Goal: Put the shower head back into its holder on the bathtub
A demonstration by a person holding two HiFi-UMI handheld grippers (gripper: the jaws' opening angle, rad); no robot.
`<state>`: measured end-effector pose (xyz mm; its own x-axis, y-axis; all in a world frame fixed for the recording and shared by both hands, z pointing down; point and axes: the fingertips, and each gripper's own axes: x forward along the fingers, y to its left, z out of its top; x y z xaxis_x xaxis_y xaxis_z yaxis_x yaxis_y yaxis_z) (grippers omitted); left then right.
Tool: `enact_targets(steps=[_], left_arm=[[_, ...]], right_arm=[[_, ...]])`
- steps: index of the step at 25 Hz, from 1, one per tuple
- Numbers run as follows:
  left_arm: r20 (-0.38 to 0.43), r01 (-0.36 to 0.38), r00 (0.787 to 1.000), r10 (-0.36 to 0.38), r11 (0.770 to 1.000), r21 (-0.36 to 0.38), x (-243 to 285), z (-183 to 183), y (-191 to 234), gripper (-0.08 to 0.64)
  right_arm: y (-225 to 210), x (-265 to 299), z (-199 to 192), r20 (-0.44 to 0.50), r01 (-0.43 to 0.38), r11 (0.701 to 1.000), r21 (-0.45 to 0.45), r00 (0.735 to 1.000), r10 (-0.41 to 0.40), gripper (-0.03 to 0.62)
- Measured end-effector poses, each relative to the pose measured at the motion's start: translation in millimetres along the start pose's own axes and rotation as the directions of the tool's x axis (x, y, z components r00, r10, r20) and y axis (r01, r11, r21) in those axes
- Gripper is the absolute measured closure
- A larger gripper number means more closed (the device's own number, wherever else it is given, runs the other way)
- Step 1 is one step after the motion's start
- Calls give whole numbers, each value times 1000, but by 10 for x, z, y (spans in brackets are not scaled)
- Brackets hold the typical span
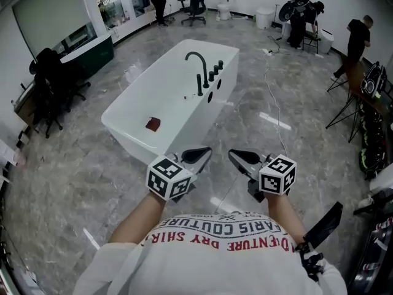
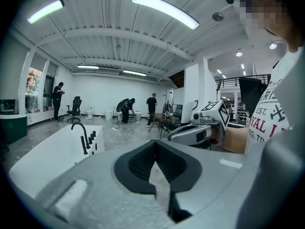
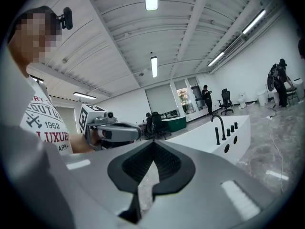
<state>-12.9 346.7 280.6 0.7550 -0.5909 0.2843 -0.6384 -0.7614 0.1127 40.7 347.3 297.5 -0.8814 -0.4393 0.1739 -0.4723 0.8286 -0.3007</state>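
Note:
The white bathtub point(image 1: 141, 115) stands on the grey floor ahead of me. On its far rim are a black arched faucet point(image 1: 198, 60), a slim black upright piece point(image 1: 199, 86) and three black knobs point(image 1: 215, 70). I cannot tell which of these is the shower head. A small dark red thing point(image 1: 153, 124) lies in the tub. My left gripper point(image 1: 206, 153) and right gripper point(image 1: 233, 155) are held close to my chest, well short of the tub. Both are shut with nothing between the jaws. The tub point(image 2: 43, 156) point(image 3: 209, 137) also shows in both gripper views.
A thin cable point(image 1: 274, 103) runs across the floor to the right of the tub. Black chairs point(image 1: 52, 85) stand at the left and a folding stand point(image 1: 344, 112) at the right. Several people work along the far wall, near an office chair point(image 1: 196, 5).

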Motion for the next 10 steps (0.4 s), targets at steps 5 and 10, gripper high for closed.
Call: enact_targets(steps=[5, 10], left_arm=[[32, -9, 999, 8, 1000, 26, -24, 157, 29, 555], [32, -12, 999, 11, 1000, 28, -148, 74, 72, 555]], right_arm=[[-10, 42, 99, 2, -12, 1000, -11, 1000, 12, 592], [107, 132, 33, -25, -12, 999, -38, 1000, 11, 592]])
